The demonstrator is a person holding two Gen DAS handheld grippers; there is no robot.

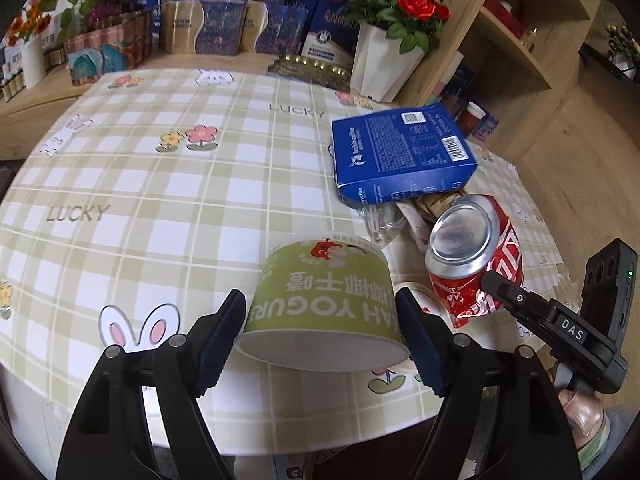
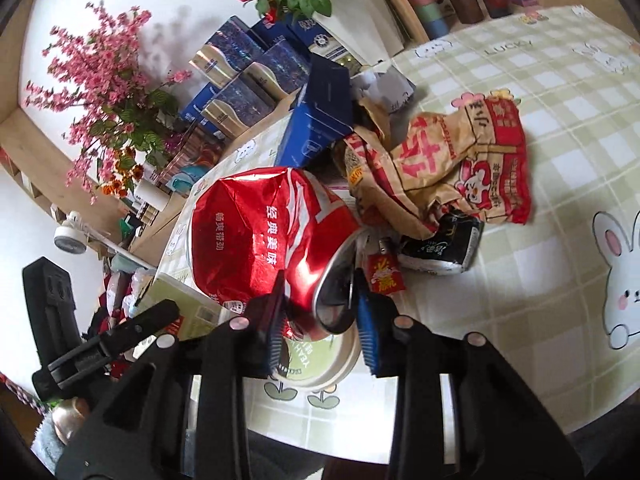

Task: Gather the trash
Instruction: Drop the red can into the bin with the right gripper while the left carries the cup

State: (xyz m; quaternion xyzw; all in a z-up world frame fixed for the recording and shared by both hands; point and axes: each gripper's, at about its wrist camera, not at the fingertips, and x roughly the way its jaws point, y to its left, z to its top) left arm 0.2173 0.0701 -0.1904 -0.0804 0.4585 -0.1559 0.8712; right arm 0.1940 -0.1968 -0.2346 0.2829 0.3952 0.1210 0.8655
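Observation:
An upside-down green yogurt cup [image 1: 320,292] sits tilted between the pads of my left gripper [image 1: 320,316], which is shut on its sides near the table's front edge. To its right is a crushed red cola can [image 1: 472,248], gripped at its lower end by a finger [image 1: 516,298] of the other gripper. In the right wrist view my right gripper [image 2: 320,296] is shut on that can [image 2: 256,232], its pads on either side of the rim. A round green lid [image 2: 320,364] lies under the can on the tablecloth.
More trash lies behind the can: a blue coffee box [image 1: 400,156], a crumpled red-and-tan paper bag [image 2: 460,160], a black packet [image 2: 444,248] and a clear wrapper [image 1: 380,220]. A white vase of red roses [image 1: 384,64] and stacked boxes [image 1: 224,28] line the table's far side.

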